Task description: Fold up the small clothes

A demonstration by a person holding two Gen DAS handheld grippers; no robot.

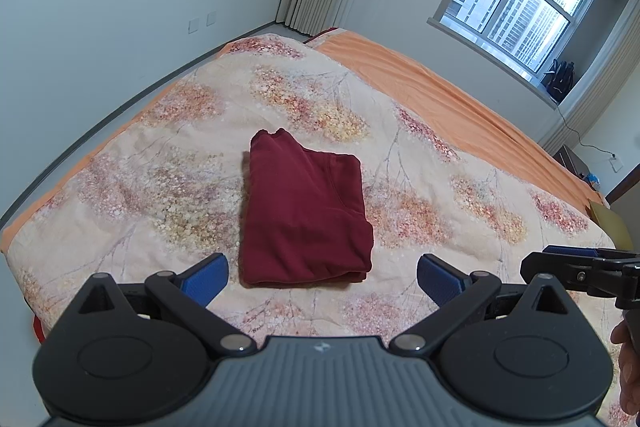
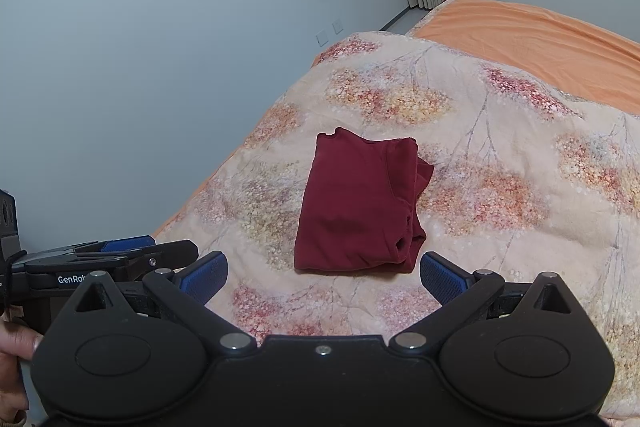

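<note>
On the flowered quilt (image 1: pixel 168 163), a dark red garment (image 1: pixel 306 211) lies folded into a compact rectangle near the middle of the bed, with an orange sheet (image 1: pixel 440 95) showing beyond it. Both grippers hang just short of its near edge, touching nothing. The left gripper (image 1: pixel 322 277) has its blue pads spread wide and holds nothing; the right gripper (image 2: pixel 324 277) is likewise spread wide and empty. The fold looks finished or nearly so, though on the right side the layers (image 2: pixel 416 223) bunch and stick out unevenly. Pinching only the top layer there would likely drag it and undo the stack. The soft, puffy quilt could also get caught between the pads along with the cloth.
</note>
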